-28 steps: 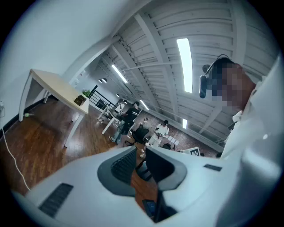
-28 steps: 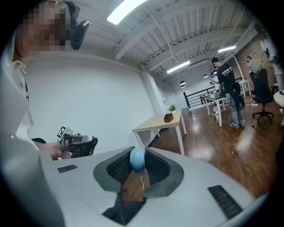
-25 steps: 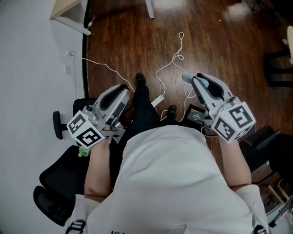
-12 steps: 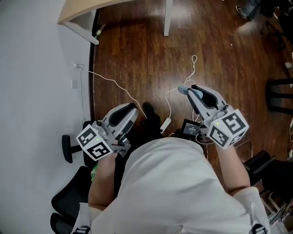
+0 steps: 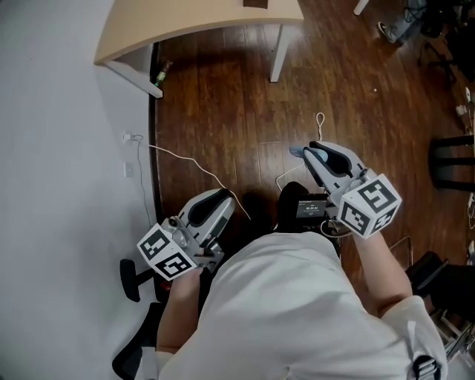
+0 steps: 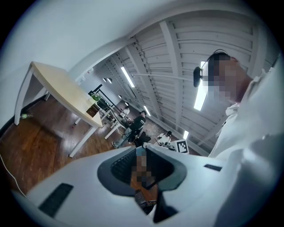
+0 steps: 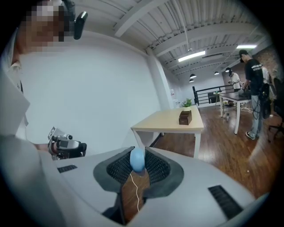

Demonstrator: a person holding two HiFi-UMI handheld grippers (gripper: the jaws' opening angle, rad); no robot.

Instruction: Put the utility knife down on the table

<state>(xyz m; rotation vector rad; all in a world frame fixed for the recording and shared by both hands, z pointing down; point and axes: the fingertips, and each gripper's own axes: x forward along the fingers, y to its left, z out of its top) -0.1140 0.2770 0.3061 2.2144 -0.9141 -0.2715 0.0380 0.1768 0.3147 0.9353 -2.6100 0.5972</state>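
The light-blue end of the utility knife [image 5: 297, 151] sticks out of my right gripper [image 5: 310, 153], which is shut on it over the wooden floor. In the right gripper view the knife [image 7: 137, 159] sits pinched between the black pads, with the beige table [image 7: 171, 120] ahead and beyond it. From the head view the table [image 5: 200, 22] lies at the top edge, well ahead of both grippers. My left gripper [image 5: 221, 199] hangs low at the left. Its jaws [image 6: 142, 165] stand slightly apart with nothing between them.
A small brown box [image 7: 185, 117] stands on the table. A white cable [image 5: 185, 159] runs across the floor from the wall. A black office chair [image 5: 137, 276] is at my left, dark chairs [image 5: 453, 159] at the right. People [image 7: 255, 88] stand by other tables far off.
The person has walked forward: the table has come into view at the top, and both grippers have moved with the body. The knife stays gripped in the right gripper.
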